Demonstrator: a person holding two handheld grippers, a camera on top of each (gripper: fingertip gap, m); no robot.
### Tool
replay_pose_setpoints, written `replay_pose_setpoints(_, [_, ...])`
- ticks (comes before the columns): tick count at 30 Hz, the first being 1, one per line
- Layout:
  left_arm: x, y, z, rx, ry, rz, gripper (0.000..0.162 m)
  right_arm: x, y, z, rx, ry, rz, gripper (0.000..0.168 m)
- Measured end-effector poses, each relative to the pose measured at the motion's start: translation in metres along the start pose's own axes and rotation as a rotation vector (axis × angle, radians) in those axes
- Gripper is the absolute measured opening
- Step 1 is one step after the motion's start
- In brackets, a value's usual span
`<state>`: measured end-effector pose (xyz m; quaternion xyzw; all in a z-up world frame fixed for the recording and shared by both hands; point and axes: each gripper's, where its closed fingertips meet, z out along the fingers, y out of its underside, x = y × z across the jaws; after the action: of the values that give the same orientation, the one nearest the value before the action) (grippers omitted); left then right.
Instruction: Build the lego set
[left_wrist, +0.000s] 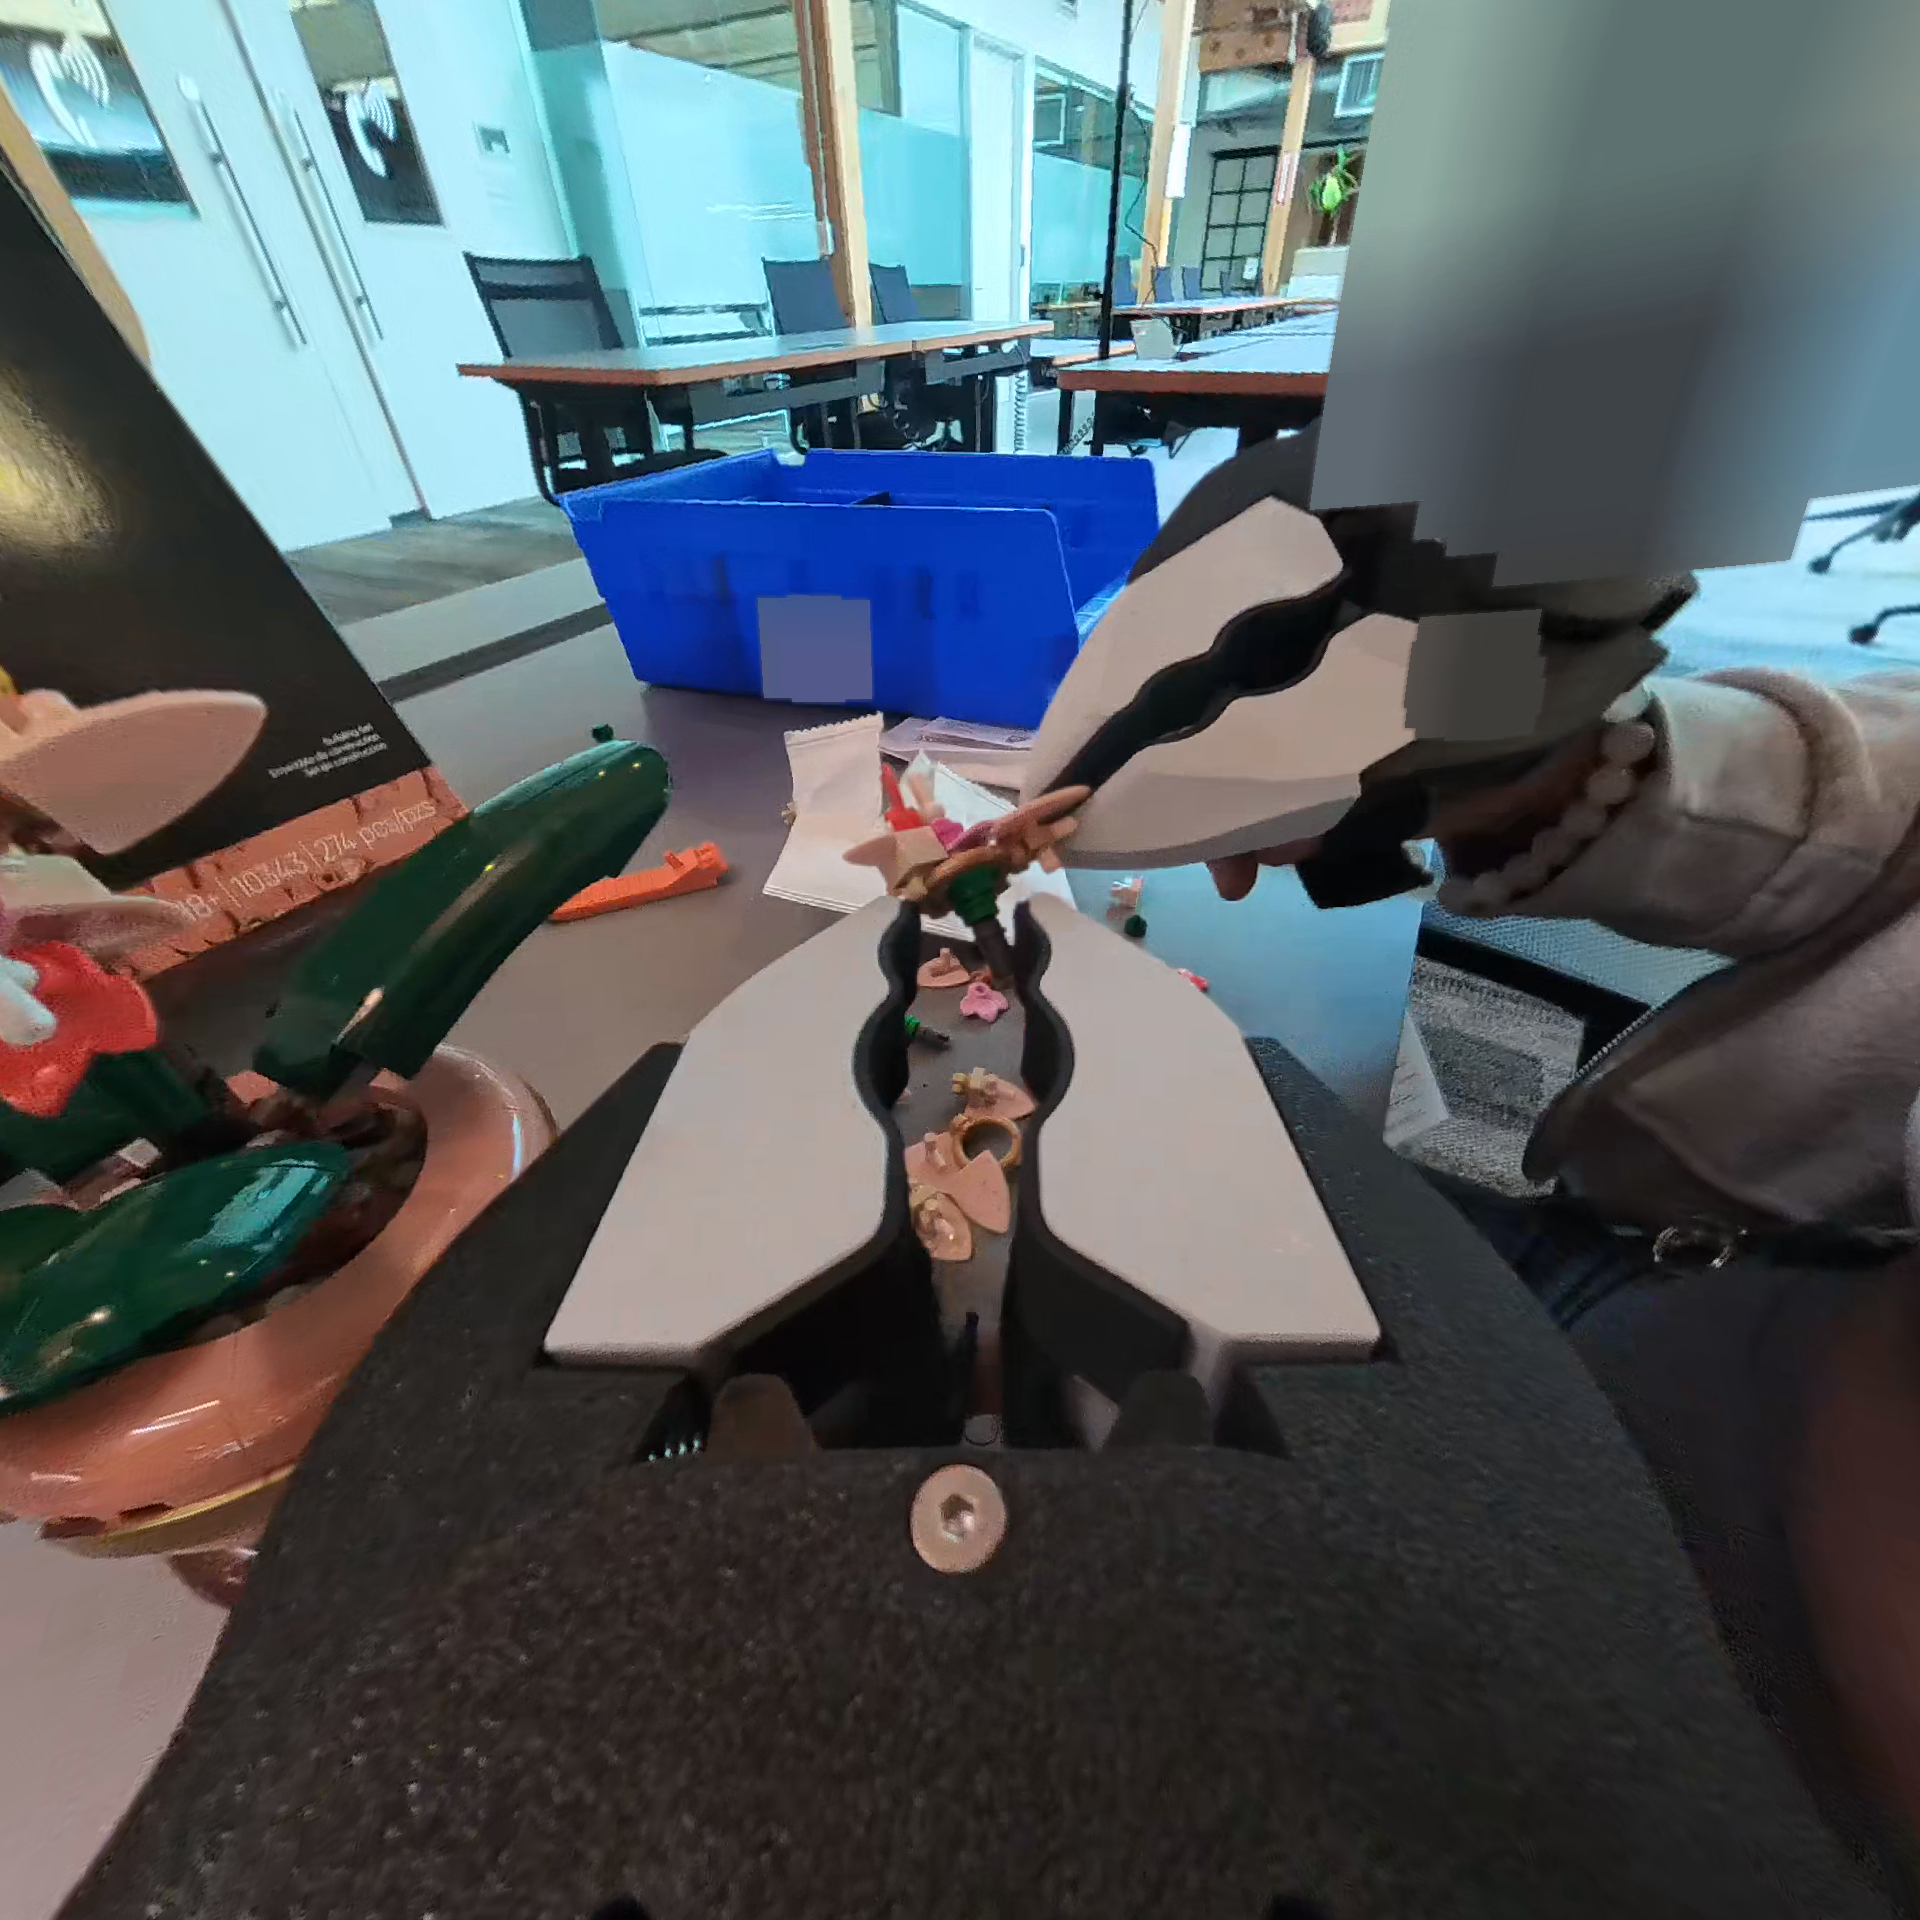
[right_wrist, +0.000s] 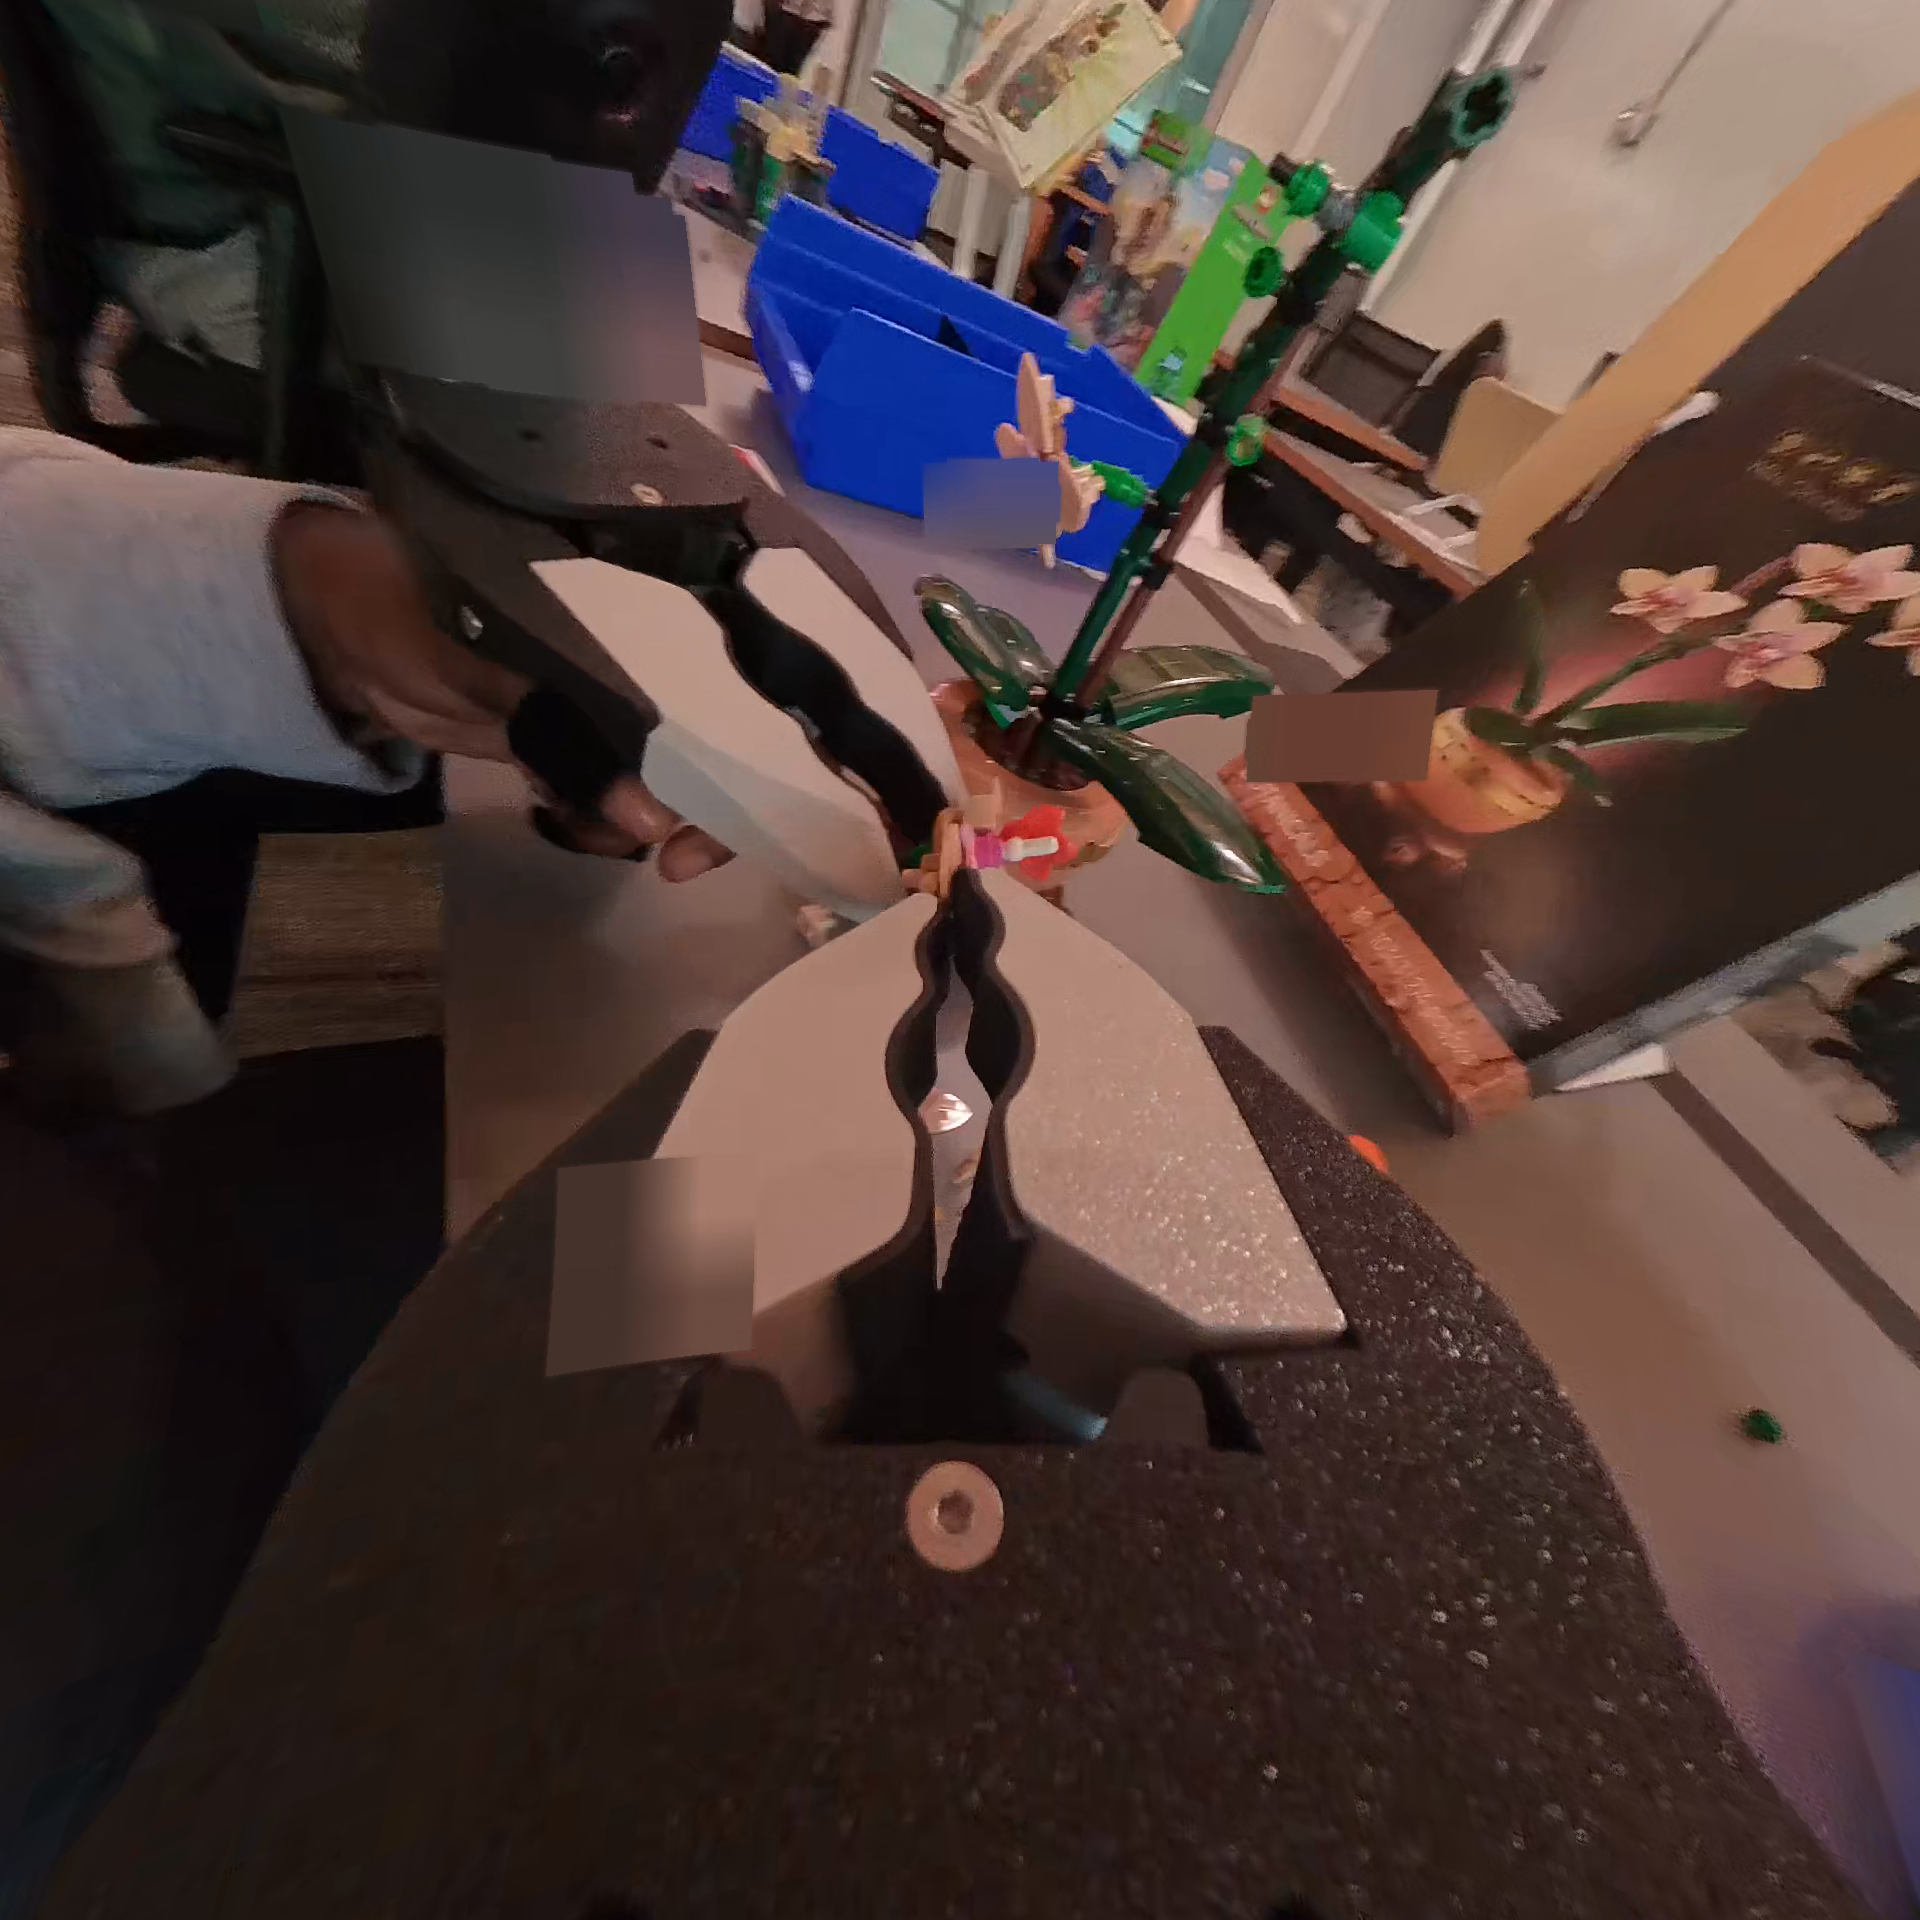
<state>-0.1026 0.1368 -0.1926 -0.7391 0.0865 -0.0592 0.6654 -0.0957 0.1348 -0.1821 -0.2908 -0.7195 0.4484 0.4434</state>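
A small orchid flower (left_wrist: 925, 857), tan petals with a pink centre on a green and brown stem, is held between both grippers above the dark table. My left gripper (left_wrist: 966, 920) is shut on its stem from below. My right gripper (right_wrist: 961, 883) is shut on a tan petal and comes in from the right in the left wrist view (left_wrist: 1070, 821). In the right wrist view the flower (right_wrist: 982, 850) sits at my fingertips, with the left gripper (right_wrist: 920, 831) coming in from the left. The orchid model stands in a pink pot (left_wrist: 208, 1382) with green leaves (left_wrist: 468, 914) and a tall stem (right_wrist: 1195, 499).
The set's black box (left_wrist: 156, 571) stands behind the pot. A blue bin (left_wrist: 862, 582) is at the back of the table. An orange brick separator (left_wrist: 644, 878), white paper bags (left_wrist: 831, 800) and several loose tan and pink pieces (left_wrist: 966, 1174) lie on the table. My two grippers' fingertips are within a few centimetres of each other. It is some 11 cm from my left tips to the pink pot (left_wrist: 208, 1382).
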Motion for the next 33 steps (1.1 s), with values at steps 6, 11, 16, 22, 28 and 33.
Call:
replay_pose_setpoints(6, [0.013,0.004,-0.003,-0.014,0.105,0.015,0.004,-0.025,-0.010,-0.008,0.070,-0.388,0.407,0.000])
replay_pose_setpoints(11, [0.005,0.010,-0.004,-0.028,0.071,-0.019,0.004,-0.005,-0.002,-0.011,0.124,-0.406,0.618,0.000])
replay_pose_setpoints(16, [-0.007,0.014,-0.005,-0.048,0.016,-0.022,0.004,0.003,0.074,-0.008,-0.324,-0.225,0.281,0.001])
replay_pose_setpoints(22, [-0.009,0.025,-0.002,-0.135,-0.032,0.063,0.004,0.004,0.100,-0.001,-0.495,-0.154,0.189,0.038])
replay_pose_setpoints(28, [-0.016,0.053,0.003,-0.352,-0.149,0.346,0.004,0.007,0.040,0.001,-0.134,-0.141,0.112,0.015])
replay_pose_setpoints(33, [-0.016,0.057,0.005,-0.371,-0.157,0.353,0.004,-0.005,0.059,0.015,-0.231,-0.143,0.043,0.018])
